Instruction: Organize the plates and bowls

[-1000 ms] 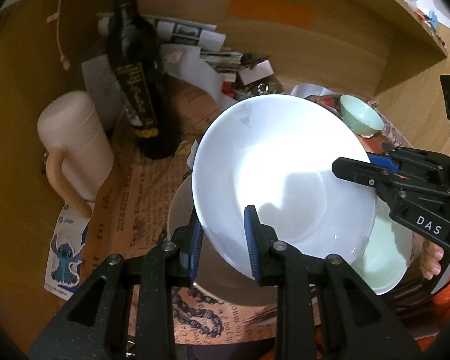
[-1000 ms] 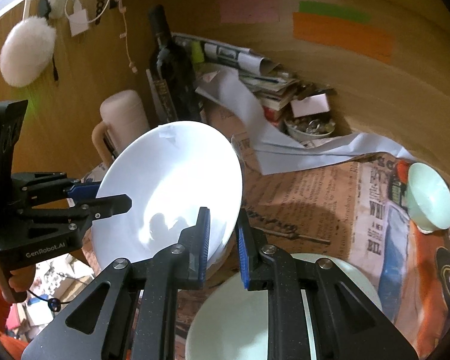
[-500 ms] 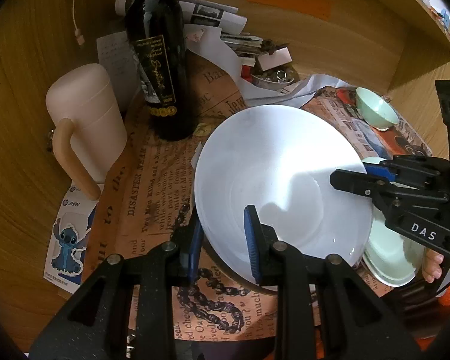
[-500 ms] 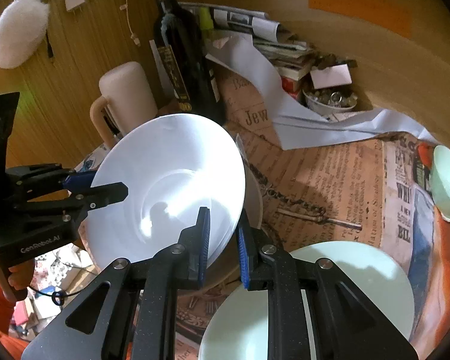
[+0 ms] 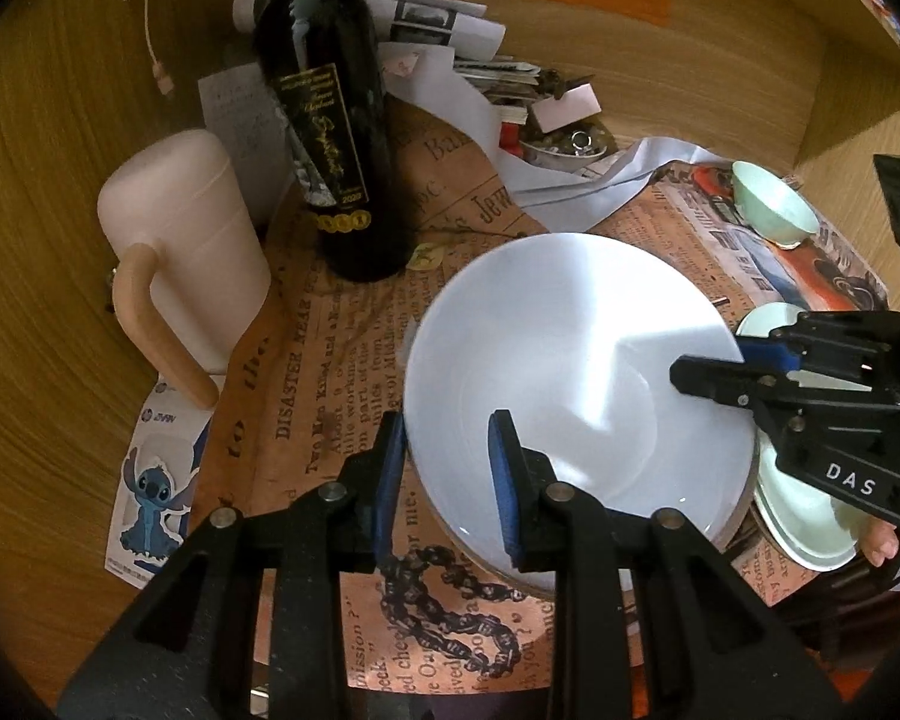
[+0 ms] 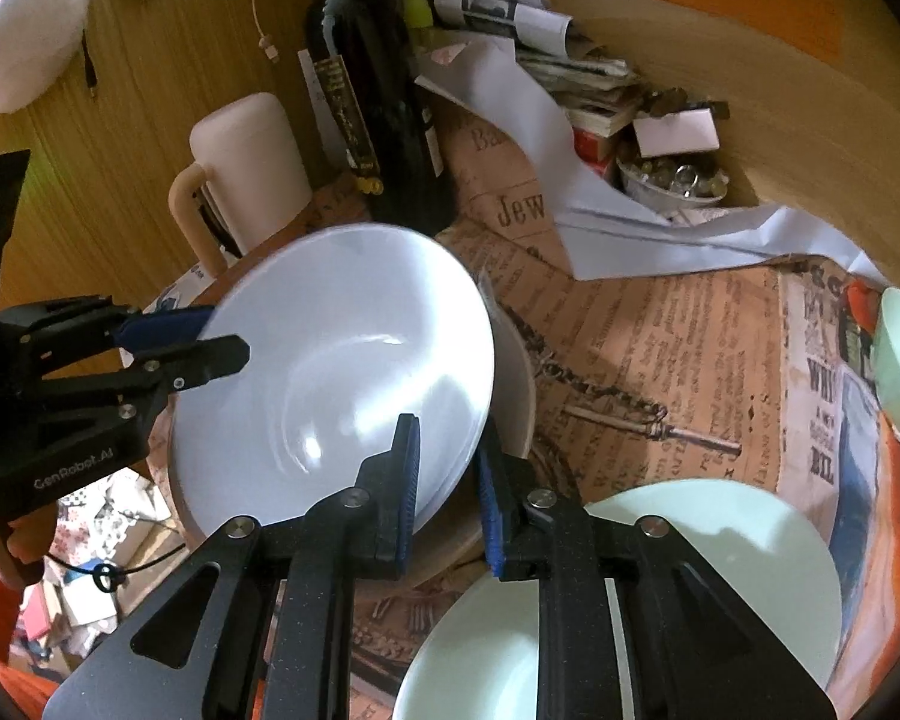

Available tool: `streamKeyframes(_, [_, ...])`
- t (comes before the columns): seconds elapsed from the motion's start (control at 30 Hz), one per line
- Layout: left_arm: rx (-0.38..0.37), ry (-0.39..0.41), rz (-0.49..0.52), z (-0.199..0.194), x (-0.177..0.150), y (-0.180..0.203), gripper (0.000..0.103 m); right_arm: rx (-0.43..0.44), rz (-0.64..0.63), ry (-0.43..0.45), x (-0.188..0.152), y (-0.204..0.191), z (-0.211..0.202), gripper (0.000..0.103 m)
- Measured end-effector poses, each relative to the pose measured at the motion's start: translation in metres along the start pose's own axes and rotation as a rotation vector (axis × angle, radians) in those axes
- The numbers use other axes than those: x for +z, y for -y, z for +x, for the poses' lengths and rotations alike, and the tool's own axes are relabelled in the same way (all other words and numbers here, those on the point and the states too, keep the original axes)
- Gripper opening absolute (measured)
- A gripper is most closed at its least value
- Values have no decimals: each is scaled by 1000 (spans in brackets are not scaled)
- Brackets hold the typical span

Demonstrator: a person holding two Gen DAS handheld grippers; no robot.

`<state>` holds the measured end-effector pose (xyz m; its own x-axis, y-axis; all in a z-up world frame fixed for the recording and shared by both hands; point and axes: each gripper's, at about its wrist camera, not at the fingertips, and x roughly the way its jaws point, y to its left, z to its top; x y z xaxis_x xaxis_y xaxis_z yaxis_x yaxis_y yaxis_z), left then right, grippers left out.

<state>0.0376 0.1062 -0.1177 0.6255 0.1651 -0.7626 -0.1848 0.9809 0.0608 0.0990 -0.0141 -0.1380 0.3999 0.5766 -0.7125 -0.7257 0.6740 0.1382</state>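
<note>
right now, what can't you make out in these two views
- Dish under the white plate: left wrist view shows only an edge; the plate covers the rest.
- Pale green plate: its near part is hidden by the right gripper; its far side is cut off in the left view.
- Wine bottle label: text too small.
- Left gripper: grip contact unclear.

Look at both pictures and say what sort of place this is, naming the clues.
Probably a cluttered home desk or wooden alcove, not a kitchen. Clues: old-style newspaper sheets covering the surface, a stack of papers and magazines against the wooden back wall, and a wine bottle among odds and ends.
</note>
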Motion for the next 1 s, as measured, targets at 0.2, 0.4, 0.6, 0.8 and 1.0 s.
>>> streamKeyframes(0.2, [8, 6, 11, -1, -1, 3, 27, -8, -13, -7, 1, 0, 1, 19])
streamKeyframes(0.4, [-10, 23, -7, -7, 3, 3, 30, -19, -51, 2, 2, -5, -4, 34])
streamKeyframes(0.6, [8, 122, 2, -28, 14, 12, 65, -77, -67, 145, 2, 0, -36, 75])
streamKeyframes(0.8, [-16, 171, 10, -42, 34, 30, 68, -124, -16, 203, 5, 30, -63, 78])
streamKeyframes(1.0, [-36, 237, 34, -50, 58, 58, 79, -228, 71, 274, 8, 81, -95, 80])
